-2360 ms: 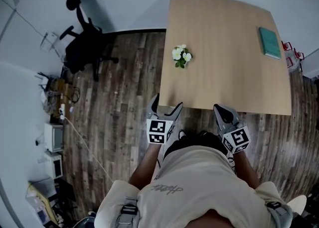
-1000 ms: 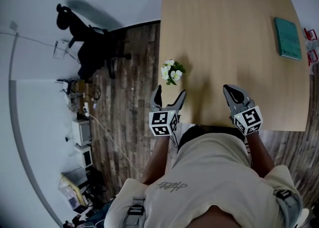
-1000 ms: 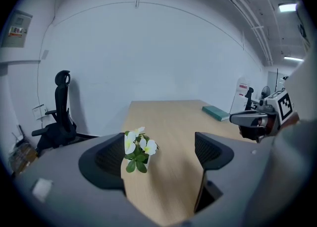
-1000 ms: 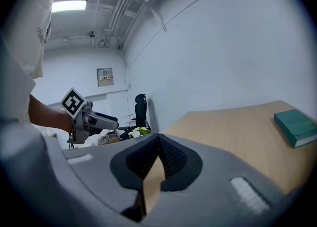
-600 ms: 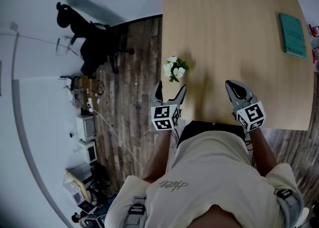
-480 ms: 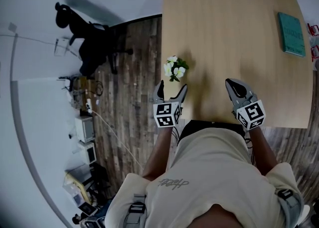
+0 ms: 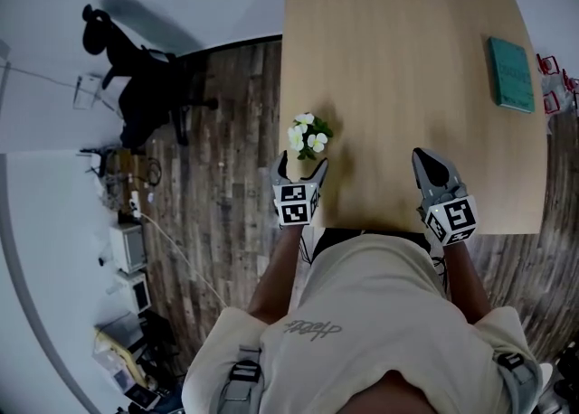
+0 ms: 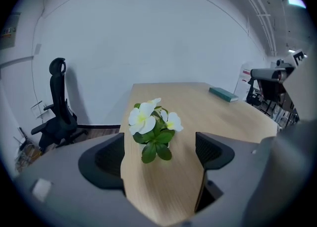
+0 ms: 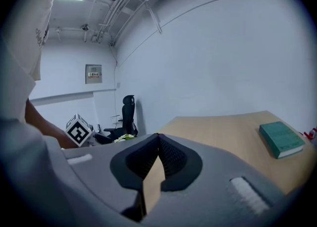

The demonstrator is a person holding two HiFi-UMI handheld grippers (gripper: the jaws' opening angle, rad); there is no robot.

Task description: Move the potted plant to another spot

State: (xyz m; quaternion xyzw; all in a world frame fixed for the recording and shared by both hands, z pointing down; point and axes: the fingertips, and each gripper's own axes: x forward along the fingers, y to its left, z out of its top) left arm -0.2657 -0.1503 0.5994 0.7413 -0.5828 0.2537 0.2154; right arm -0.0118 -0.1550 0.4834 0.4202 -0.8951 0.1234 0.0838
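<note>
The plant (image 7: 309,136), white flowers over green leaves, stands upright on the table (image 7: 407,42) close to its left edge, towards the person's end. The left gripper (image 7: 304,168) is just short of it with its jaws spread wide and nothing in them. In the left gripper view, the plant (image 8: 153,127) is centred in the gap of the left gripper (image 8: 160,137). Its lowest leaves are about level with the jaw tips, and bare table (image 8: 198,104) shows on both sides, so neither jaw touches it.

The right gripper (image 7: 431,168) is over the table's near edge, well apart from the plant. In its own view the right gripper (image 9: 158,138) has its jaws closed tip to tip, holding nothing. A teal book (image 7: 511,73) lies flat near the far right corner.
</note>
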